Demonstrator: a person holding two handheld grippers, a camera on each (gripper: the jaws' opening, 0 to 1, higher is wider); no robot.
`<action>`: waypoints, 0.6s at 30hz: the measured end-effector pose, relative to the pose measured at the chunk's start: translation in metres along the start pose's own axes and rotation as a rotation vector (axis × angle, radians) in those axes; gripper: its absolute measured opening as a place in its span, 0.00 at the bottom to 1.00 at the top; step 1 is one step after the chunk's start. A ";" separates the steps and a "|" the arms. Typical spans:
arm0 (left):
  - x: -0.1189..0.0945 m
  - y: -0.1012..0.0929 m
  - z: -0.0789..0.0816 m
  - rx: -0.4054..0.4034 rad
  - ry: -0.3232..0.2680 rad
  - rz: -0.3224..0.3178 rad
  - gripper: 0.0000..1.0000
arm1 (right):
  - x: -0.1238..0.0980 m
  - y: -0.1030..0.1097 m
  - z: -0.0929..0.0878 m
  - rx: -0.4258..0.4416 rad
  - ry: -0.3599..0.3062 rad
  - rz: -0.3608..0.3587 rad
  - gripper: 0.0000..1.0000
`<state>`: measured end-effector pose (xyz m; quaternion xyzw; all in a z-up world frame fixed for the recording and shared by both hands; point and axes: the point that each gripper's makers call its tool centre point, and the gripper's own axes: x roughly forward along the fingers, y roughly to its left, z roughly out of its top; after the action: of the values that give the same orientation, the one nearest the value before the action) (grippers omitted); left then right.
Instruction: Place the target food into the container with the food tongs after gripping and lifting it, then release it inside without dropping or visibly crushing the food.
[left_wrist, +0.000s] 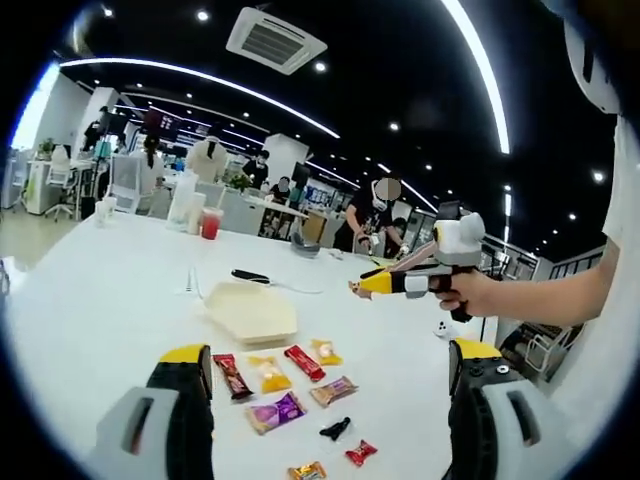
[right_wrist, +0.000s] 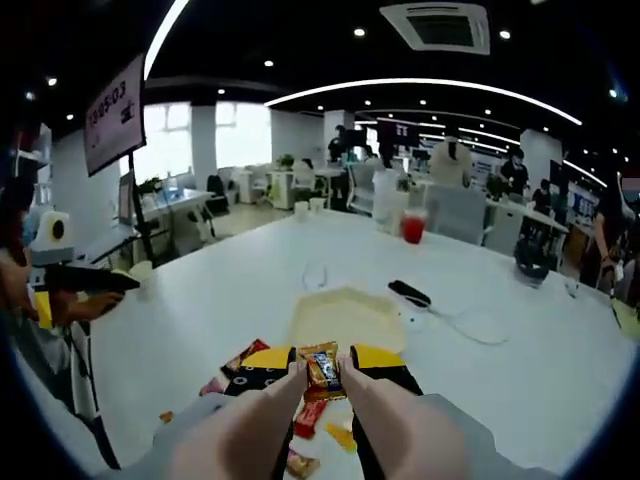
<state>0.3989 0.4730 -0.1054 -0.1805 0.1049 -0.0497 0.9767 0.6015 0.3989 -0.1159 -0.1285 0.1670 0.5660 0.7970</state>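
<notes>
My right gripper is shut on a small gold-and-blue wrapped snack, held in the air just short of the cream open container. In the left gripper view the right gripper comes in from the right in a person's hand, above the table and right of the container. My left gripper stands wide open over several wrapped snacks lying on the white table, with nothing between its jaws.
A black object with a cable lies behind the container. A red drink cup and white bottles stand at the table's far side. Several people sit and stand at desks behind. The left gripper shows at the left edge.
</notes>
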 end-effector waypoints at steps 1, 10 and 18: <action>0.000 0.000 0.000 0.000 0.000 0.001 0.99 | 0.001 0.000 0.000 0.000 0.001 0.000 0.20; -0.002 0.004 -0.001 0.009 -0.003 0.024 0.99 | 0.010 0.000 0.006 -0.014 0.001 0.014 0.20; -0.006 0.006 0.000 0.005 -0.007 0.039 0.99 | 0.018 -0.001 0.010 -0.032 0.005 0.028 0.20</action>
<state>0.3937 0.4795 -0.1070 -0.1761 0.1049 -0.0304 0.9783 0.6089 0.4184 -0.1142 -0.1404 0.1614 0.5795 0.7864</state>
